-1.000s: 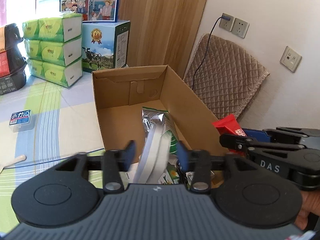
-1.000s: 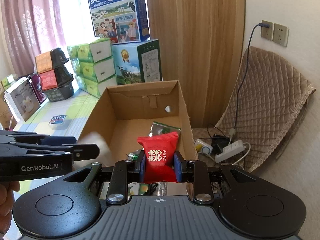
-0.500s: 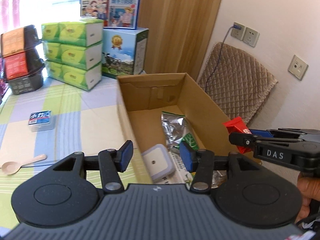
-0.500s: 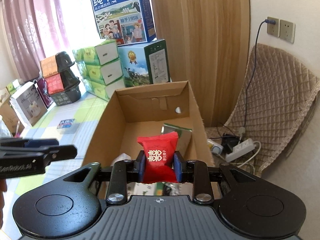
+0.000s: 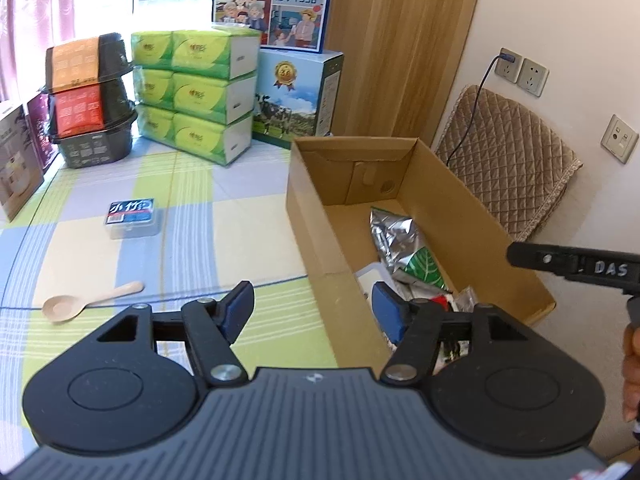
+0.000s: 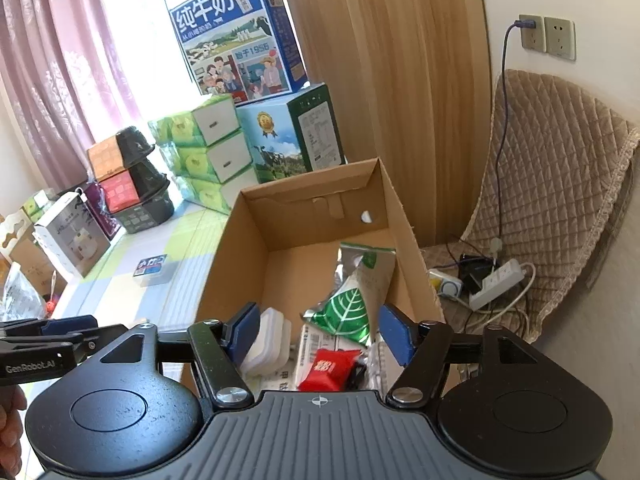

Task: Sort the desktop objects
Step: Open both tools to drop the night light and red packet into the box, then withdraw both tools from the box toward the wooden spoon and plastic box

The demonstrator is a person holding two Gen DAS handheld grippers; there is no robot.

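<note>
An open cardboard box (image 5: pixel 320 216) (image 6: pixel 236 240) stands at the table's right edge. Inside lie a silver and green foil bag (image 5: pixel 396 240) (image 6: pixel 356 300), a white case (image 6: pixel 266 340) and a red candy packet (image 6: pixel 326 366). My right gripper (image 6: pixel 320 332) hangs open over the box's near end, directly above the red packet. My left gripper (image 5: pixel 314 312) is open and empty, straddling the box's near left wall. On the checked cloth lie a small clear box with a blue label (image 5: pixel 130 218) (image 6: pixel 152 268) and a wooden spoon (image 5: pixel 90 302).
Green tissue packs (image 5: pixel 192 96), milk cartons (image 5: pixel 298 96) and stacked black bowls (image 5: pixel 90 104) line the back of the table. White boxes (image 6: pixel 74 236) stand at the left. A quilted chair (image 6: pixel 556 208) and a power strip (image 6: pixel 496 284) are right of the box.
My right gripper opened and the red candy packet dropped into the box. My left gripper pulled back and left from over the box, having let the white case fall in.
</note>
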